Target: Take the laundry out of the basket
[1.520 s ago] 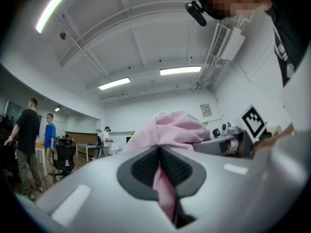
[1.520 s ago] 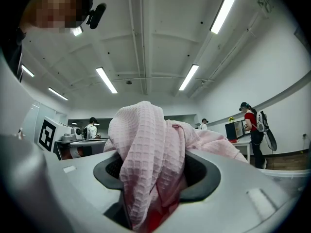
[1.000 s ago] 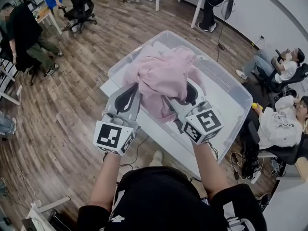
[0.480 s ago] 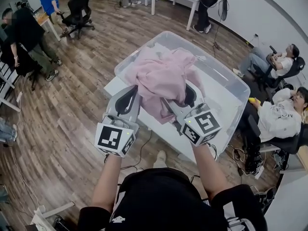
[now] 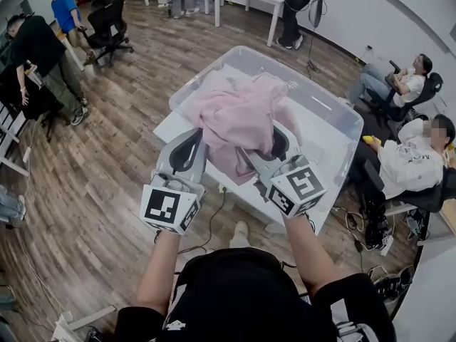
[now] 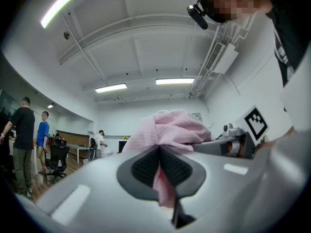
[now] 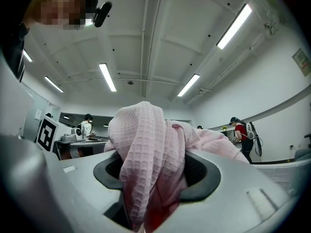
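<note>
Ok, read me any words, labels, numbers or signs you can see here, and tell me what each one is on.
No text here can be read.
Two marker cubes: black-and-white square patterns only, no letters.
Wall sign: too small to read.
White mark on the black shirt: too small and blurred to read.

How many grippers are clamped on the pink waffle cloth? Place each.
2. The left gripper pinches the pink waffle cloth at its left; the right gripper grips its right.
</note>
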### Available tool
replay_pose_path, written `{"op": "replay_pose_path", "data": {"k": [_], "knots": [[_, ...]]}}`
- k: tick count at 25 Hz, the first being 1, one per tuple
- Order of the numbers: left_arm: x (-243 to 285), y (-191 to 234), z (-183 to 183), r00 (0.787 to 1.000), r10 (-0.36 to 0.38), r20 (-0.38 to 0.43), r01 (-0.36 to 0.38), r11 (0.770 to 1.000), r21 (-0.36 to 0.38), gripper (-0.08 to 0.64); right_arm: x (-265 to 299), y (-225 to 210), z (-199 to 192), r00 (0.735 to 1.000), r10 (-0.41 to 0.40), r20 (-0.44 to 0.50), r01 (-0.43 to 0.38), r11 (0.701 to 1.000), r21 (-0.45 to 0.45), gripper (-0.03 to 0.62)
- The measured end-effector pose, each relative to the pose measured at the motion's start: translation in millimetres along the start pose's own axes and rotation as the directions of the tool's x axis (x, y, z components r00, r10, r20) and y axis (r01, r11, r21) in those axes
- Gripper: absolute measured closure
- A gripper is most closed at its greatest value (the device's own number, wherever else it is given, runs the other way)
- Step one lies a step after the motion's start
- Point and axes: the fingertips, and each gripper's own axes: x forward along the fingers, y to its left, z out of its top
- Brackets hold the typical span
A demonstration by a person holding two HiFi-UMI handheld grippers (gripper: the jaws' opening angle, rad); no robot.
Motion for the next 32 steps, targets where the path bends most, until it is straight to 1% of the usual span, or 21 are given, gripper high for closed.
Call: {"op": "replay_pose_path", "data": {"k": [6, 9, 32], "knots": [[-11.4, -7.1, 4.3, 1.0, -0.016, 0.012, 0.016, 1.0, -0.01, 0.552, -11.4, 9.7, 3.1, 1.0, -0.008, 0.004, 0.008, 1.0, -0.005, 0.319], [-19.2, -11.0, 6.9, 1.0, -0.021, 0.014, 0.021, 1.0, -0.004, 0.552, -17.4, 16.3, 3.8, 1.0, -0.008, 0.008, 0.009, 1.0, -0.003, 0.319], [-72.5, -21.7, 7.4, 1.0, -0.024, 0.012, 0.024, 0.999, -0.022, 0.552, -41.4, 64.4, -3.0, 1.0, -0.004, -0.014, 0.004, 1.0, -0.005, 0.318]]}}
